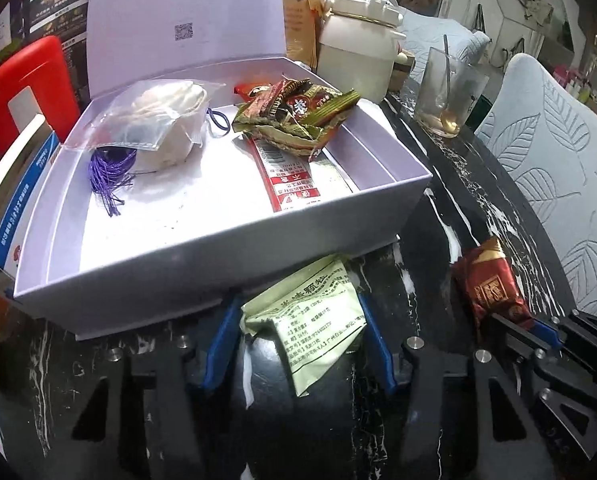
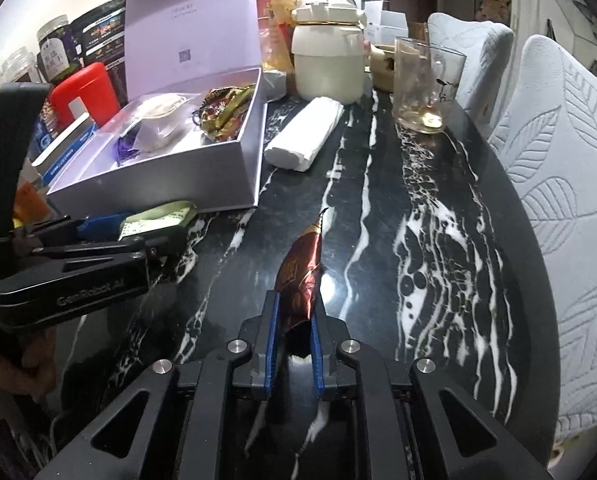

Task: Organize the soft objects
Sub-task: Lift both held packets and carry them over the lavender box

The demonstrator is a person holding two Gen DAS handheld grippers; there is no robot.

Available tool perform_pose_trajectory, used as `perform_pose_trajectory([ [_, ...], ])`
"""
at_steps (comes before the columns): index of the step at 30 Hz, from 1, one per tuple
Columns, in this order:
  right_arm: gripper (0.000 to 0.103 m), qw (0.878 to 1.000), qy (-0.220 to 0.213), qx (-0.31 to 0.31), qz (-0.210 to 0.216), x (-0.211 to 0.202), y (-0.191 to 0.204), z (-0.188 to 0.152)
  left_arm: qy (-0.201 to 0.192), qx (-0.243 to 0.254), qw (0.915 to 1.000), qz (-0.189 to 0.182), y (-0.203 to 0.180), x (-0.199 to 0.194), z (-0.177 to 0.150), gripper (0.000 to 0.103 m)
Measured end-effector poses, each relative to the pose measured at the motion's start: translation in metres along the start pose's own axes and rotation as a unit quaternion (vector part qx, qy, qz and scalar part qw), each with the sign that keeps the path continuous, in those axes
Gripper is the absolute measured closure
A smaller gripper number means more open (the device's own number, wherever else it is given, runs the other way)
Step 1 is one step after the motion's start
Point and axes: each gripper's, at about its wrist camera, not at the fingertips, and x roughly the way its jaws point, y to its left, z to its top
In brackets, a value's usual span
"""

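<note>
An open lilac box [image 1: 226, 248] stands on the black marble table, also in the right wrist view [image 2: 234, 160]. It holds a clear bag with white cloth [image 1: 166, 116], purple cord [image 1: 110, 172], crumpled snack wrappers [image 1: 294, 116] and a red sachet [image 1: 294, 176]. My left gripper [image 1: 298, 320] is shut on a pale green sachet [image 1: 310, 320] just in front of the box; it also shows in the right wrist view [image 2: 154, 220]. My right gripper [image 2: 294, 312] is shut on a dark red foil packet [image 2: 300, 280], which shows in the left wrist view [image 1: 490, 284].
A cream lidded pot [image 2: 326, 64], a glass with a spoon [image 2: 422, 88] and a white folded towel [image 2: 304, 136] stand behind and right of the box. A red container [image 2: 84, 92] and jars are at the left. Quilted chair backs [image 2: 570, 184] line the table's right edge.
</note>
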Motion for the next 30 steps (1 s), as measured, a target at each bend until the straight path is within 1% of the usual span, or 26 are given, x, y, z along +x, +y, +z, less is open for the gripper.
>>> perform_pose_trajectory([
  [7, 0.089, 1.000, -0.005, 0.013, 0.002, 0.008, 0.002, 0.010, 0.007, -0.011, 0.9995, -0.028, 0.001, -0.007, -0.006, 0.048],
  [11, 0.090, 1.000, -0.015, 0.014, -0.001, 0.010, 0.004, 0.015, 0.007, -0.019, 0.9991, -0.036, 0.004, -0.011, -0.010, 0.048],
  [14, 0.093, 1.000, -0.013, -0.007, -0.002, 0.010, 0.009, 0.018, 0.007, -0.019, 0.9992, -0.035, 0.007, -0.014, -0.014, 0.048],
  [17, 0.093, 0.999, -0.015, -0.032, -0.006, 0.006, 0.016, 0.017, 0.003, -0.021, 0.9992, -0.033, 0.012, -0.018, -0.016, 0.048],
  [22, 0.094, 0.998, -0.017, -0.064, 0.015, 0.007, 0.030, 0.016, -0.009, -0.022, 0.9994, -0.024, 0.018, -0.024, -0.015, 0.048],
  [30, 0.094, 0.994, -0.018, -0.108, 0.000, 0.017, 0.053, 0.025, -0.005, -0.033, 0.9993, -0.018, 0.031, -0.025, -0.019, 0.048],
])
